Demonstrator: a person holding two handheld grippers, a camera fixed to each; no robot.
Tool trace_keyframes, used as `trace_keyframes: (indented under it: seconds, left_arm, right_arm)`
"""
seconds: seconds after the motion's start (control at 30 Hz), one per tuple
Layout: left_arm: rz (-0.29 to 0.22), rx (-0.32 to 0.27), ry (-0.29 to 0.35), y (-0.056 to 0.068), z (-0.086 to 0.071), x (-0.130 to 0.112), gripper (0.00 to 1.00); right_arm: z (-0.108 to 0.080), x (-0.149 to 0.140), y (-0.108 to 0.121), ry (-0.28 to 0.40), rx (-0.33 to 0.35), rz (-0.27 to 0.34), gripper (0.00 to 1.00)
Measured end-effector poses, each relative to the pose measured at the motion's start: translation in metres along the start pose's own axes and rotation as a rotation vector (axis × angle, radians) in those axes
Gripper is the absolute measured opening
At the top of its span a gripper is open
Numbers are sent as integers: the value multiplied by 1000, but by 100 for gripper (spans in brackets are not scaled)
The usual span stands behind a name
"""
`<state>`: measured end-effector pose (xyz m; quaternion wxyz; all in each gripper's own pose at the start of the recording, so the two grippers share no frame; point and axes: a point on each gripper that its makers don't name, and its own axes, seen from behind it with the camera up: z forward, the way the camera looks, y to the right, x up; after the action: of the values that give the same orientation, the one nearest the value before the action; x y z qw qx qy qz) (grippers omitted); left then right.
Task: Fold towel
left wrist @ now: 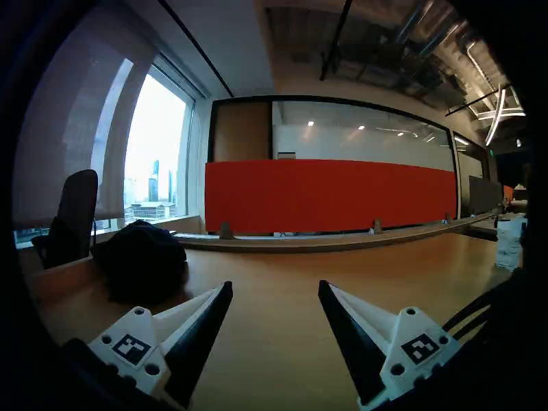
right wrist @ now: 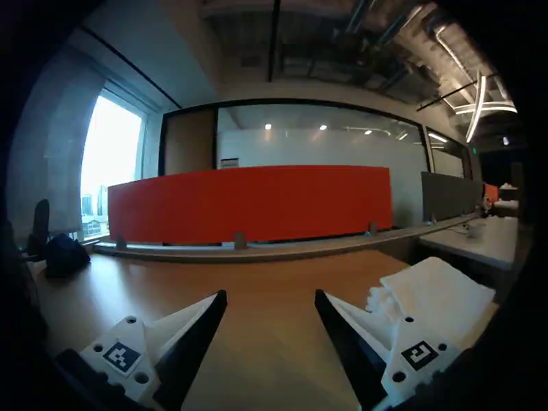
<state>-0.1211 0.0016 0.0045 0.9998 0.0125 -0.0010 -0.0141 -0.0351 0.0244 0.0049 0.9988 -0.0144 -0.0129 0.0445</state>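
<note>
Left gripper view looks along the left gripper (left wrist: 274,283), whose jaws stand wide apart with nothing between them, poised just over the wooden table (left wrist: 288,329). Black cables (left wrist: 472,316) loop past at 4 o'clock, close to the gripper. At 9 o'clock a black bag (left wrist: 140,262) slumps on the table, and past it, out toward the edge, a dark office chair (left wrist: 72,216) stands before the bright window (left wrist: 156,164). Straight ahead at 12 o'clock an orange-red divider (left wrist: 329,195) runs along the table's far side, with a glass wall behind it. At 3 o'clock, well away at the table's end, sits a white stack (left wrist: 510,243), too small to tell what it is. Right gripper view has the right gripper (right wrist: 270,293) spread just as wide, holding nothing, low above the wood. The towel (right wrist: 438,291), white and lying in a flat pile with a ruffled, layered edge, rests on the table at 4 o'clock, just beside and behind the gripper's right-hand finger; whether the two touch cannot be told. Beyond the towel at 3 o'clock is a neighbouring white desk (right wrist: 479,243) with a grey screen (right wrist: 449,195) along its back. The black bag shows small at 9 o'clock, the divider spans 12 o'clock, and a curved ceiling light (right wrist: 479,103) glows at 2 o'clock.
</note>
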Motion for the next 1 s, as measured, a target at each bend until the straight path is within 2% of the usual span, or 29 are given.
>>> trace_keyframes:
  seconds: [0.4, 1.0]
  left_arm:
    - [0, 0, 0, 0, 0, 0, 93]
    - [0, 0, 0, 0, 0, 0, 93]
  right_arm:
    - [6, -15, -7, -8, 21, -9, 100]
    - [-2, -12, -18, 31, 25, -54, 100]
